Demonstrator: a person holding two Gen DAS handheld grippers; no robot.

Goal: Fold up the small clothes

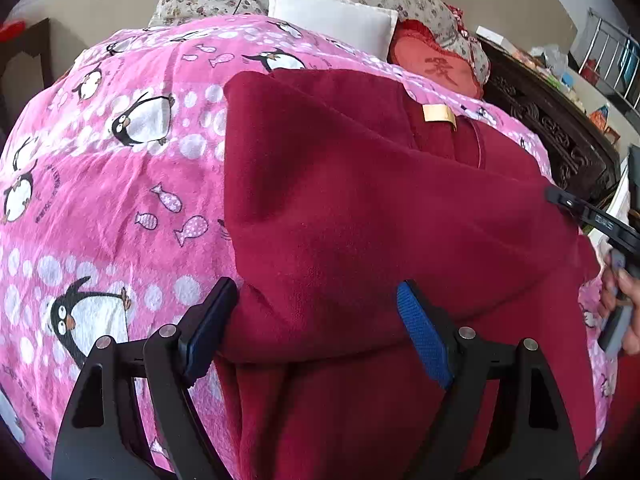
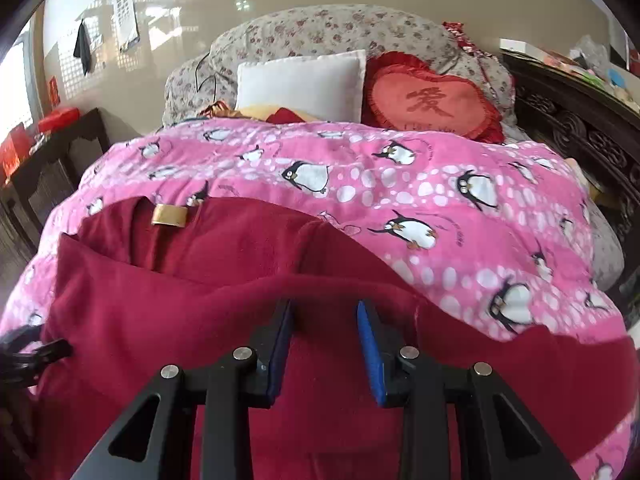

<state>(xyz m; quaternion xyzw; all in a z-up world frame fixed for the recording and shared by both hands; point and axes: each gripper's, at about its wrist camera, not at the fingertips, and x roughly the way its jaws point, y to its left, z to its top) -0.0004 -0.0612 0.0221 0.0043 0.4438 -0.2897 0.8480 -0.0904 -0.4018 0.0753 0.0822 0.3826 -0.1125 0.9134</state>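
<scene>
A dark red fleece garment (image 1: 360, 208) with a gold label (image 1: 439, 114) lies partly folded on a pink penguin blanket (image 1: 120, 184). My left gripper (image 1: 316, 292) is open wide and low over the garment's near left part; its left finger (image 1: 216, 312) stands at the cloth's left edge, and the cloth bulges up between the pads. In the right wrist view my right gripper (image 2: 325, 310) hovers over the garment (image 2: 180, 304) just behind a folded edge, jaws partly open with red cloth showing in the gap. The label (image 2: 170, 214) lies far left there.
At the head of the bed lie a white pillow (image 2: 300, 84), a red heart cushion (image 2: 432, 100) and a floral quilt (image 2: 320, 28). Dark carved wooden furniture (image 2: 580, 120) runs along the right. A dark side table (image 2: 52, 152) stands left. A hand (image 1: 624, 304) holds the right tool.
</scene>
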